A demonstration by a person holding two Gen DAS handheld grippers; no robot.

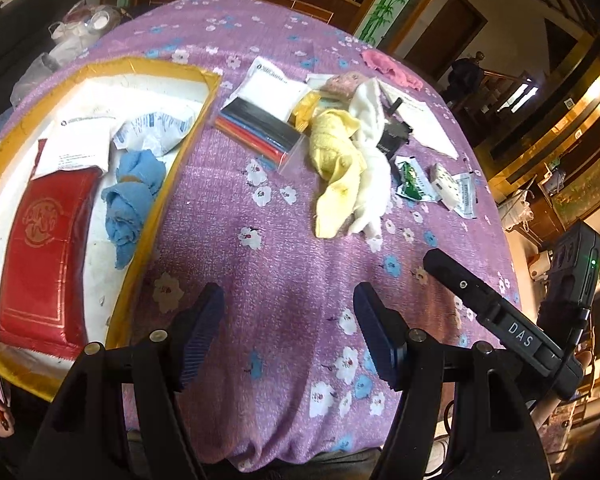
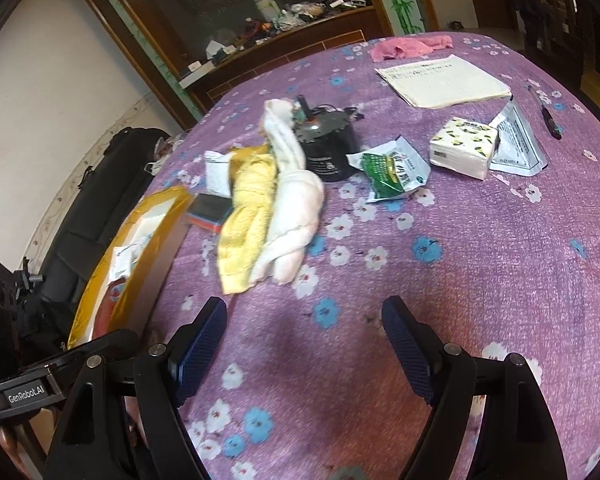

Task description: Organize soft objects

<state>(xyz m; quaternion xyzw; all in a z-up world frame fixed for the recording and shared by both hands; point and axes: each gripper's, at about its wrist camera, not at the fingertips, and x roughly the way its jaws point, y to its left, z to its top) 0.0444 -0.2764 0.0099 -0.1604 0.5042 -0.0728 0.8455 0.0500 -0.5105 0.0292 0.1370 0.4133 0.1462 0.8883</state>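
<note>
— What's on the table [image 1: 284, 272] from where you stand?

— A purple flowered cloth covers all of it. Biggest thing is the gold-rimmed tray [image 1: 168, 184] at nine o'clock; a red pouch [image 1: 44, 264], some paper packets and a blue rag [image 1: 134, 196] already lie in it. Next down, at twelve o'clock, a yellow towel [image 2: 246, 220] and a white towel [image 2: 296, 216] sit tangled together, the white one draped against a black canister [image 2: 330, 152]. Then a notepad [image 2: 444, 80] at one o'clock, a pink cloth [image 2: 404, 48] beyond it, a tissue pack [image 2: 462, 152], a green sachet [image 2: 388, 172], and a pen [image 2: 546, 116] near the far edge.

— And the tongs?

— Both released. The left tongs [image 1: 288, 328] and the right tongs [image 2: 304, 348] hover over bare cloth, gripping nothing, short of the towels.

— What worries you?

— I'd judge the tangle is the trouble. Pinch the yellow one and the white may drag along, since they overlap. The white touches the canister, so a hard pull could tip it. A bag of coloured sticks [image 1: 256, 136] lies just beside the yellow towel and could get swept too.

— The room?

— Dim. A dark wood cabinet piled with clutter stands behind the table, bamboo pattern on a pillar, black bags at ten o'clock.
</note>
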